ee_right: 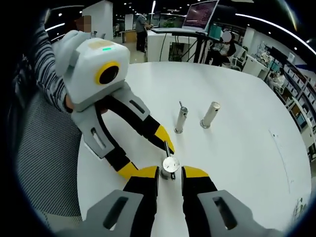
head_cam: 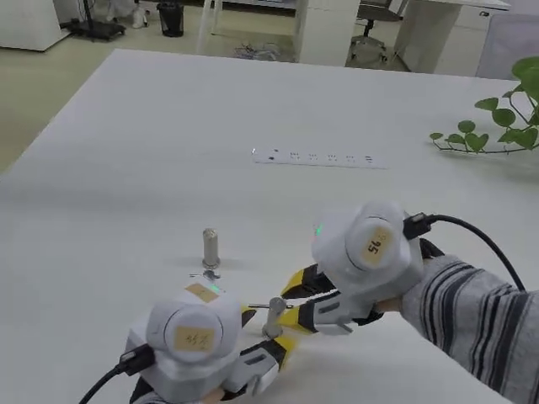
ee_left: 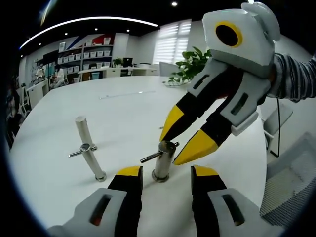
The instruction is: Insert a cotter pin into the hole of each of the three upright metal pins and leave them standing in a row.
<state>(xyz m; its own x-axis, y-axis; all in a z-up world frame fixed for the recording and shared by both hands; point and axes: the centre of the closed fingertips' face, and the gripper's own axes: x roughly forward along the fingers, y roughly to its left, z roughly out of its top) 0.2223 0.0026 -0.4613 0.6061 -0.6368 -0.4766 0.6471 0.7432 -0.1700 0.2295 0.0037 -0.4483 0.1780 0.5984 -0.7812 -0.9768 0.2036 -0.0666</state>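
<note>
The right gripper (ee_right: 171, 173) has its fingers (ee_right: 148, 174) pinched on the head of the nearest metal pin (ee_left: 163, 163), whose cotter pin (ee_left: 148, 158) pokes out sideways. The left gripper (ee_left: 167, 173) is released, its fingers (ee_left: 129, 174) straddling that pin's foot with a gap on either side. The right gripper view sets apart a second pin (ee_right: 181, 120), which carries its own cotter pin, and a bare third pin (ee_right: 211, 115), both upright on the white worktop (head_cam: 126, 151). In the head view those two fall nearly in line.
</note>
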